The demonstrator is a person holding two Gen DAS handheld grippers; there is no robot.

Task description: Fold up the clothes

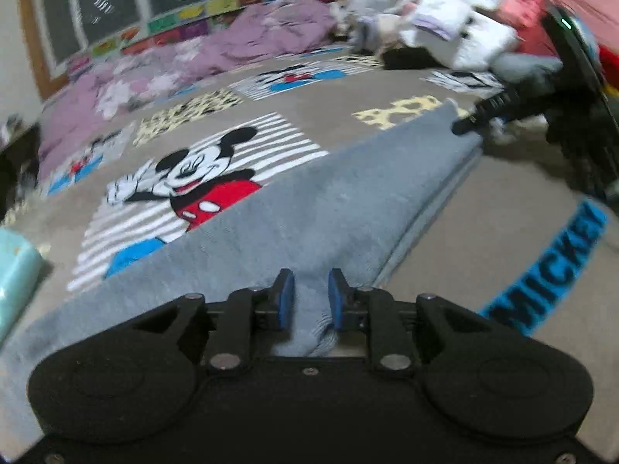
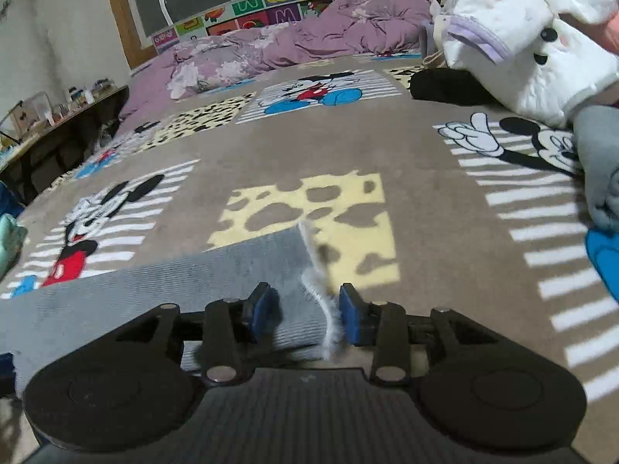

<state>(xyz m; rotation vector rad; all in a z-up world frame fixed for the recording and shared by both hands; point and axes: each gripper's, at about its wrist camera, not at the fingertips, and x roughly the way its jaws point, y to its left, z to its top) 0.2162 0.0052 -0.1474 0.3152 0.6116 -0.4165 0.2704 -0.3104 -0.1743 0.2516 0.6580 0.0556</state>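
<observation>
A grey fleecy garment (image 1: 309,201) lies folded in a long strip on the Mickey-print blanket (image 1: 483,216). My left gripper (image 1: 310,297) is at its near end, with a ridge of grey cloth bunched up and pinched between the blue pads (image 1: 286,301). The right gripper (image 1: 470,121) shows as a dark finger at the strip's far corner. In the right wrist view the garment's corner (image 2: 216,282) lies flat, its fuzzy white edge by the right pad (image 2: 350,319). My right gripper (image 2: 307,313) stands open over it, pads not pressing.
A heap of white, pink and grey clothes (image 2: 522,38) sits at the back right, with a black item (image 2: 445,85) beside it. A crumpled purple quilt (image 2: 309,34) runs along the window. A teal cloth (image 1: 15,274) lies at the left edge. A cluttered table (image 2: 58,116) stands off the left side.
</observation>
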